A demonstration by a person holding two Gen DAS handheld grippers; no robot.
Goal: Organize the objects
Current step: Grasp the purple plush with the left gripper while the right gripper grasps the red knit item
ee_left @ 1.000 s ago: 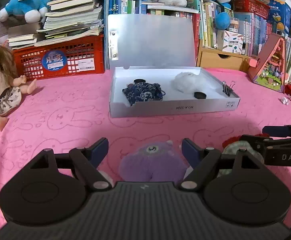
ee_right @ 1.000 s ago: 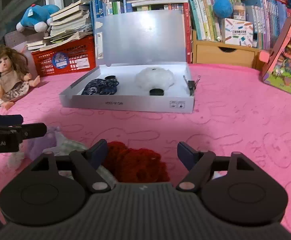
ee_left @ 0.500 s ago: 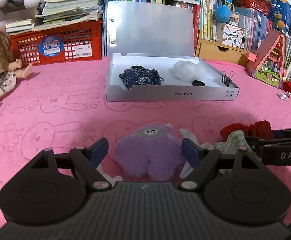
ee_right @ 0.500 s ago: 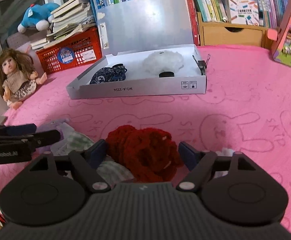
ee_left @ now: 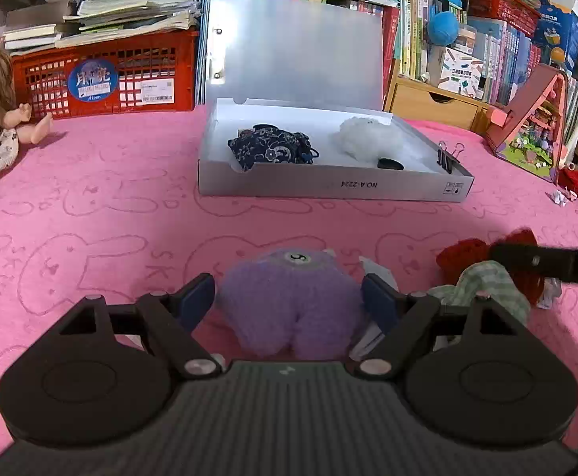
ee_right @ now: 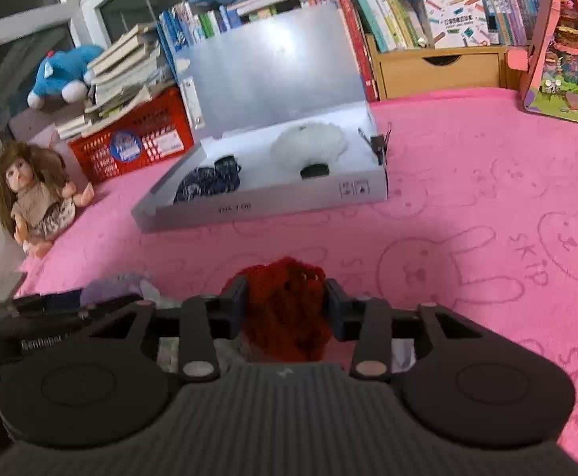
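Observation:
A purple plush toy (ee_left: 289,301) lies on the pink cloth between the fingers of my left gripper (ee_left: 289,297), which is open around it. My right gripper (ee_right: 287,305) is shut on a red yarn toy (ee_right: 289,309); the toy also shows in the left wrist view (ee_left: 471,254). A green checked cloth item (ee_left: 487,285) lies beside it. The open white box (ee_left: 328,188) stands ahead, lid up, holding a dark blue patterned pouch (ee_left: 273,150), a white fluffy toy (ee_left: 372,139) and a binder clip (ee_left: 446,156).
A doll (ee_right: 31,194) sits at the left edge. A red crate (ee_left: 102,75) with stacked books, bookshelves and a wooden drawer (ee_left: 432,109) line the back. A pink toy house (ee_left: 531,135) stands right. Crumpled paper bits (ee_left: 563,198) lie near it.
My right gripper has closed on the red yarn toy. My left gripper has moved forward, so the purple plush sits deeper between its open fingers.

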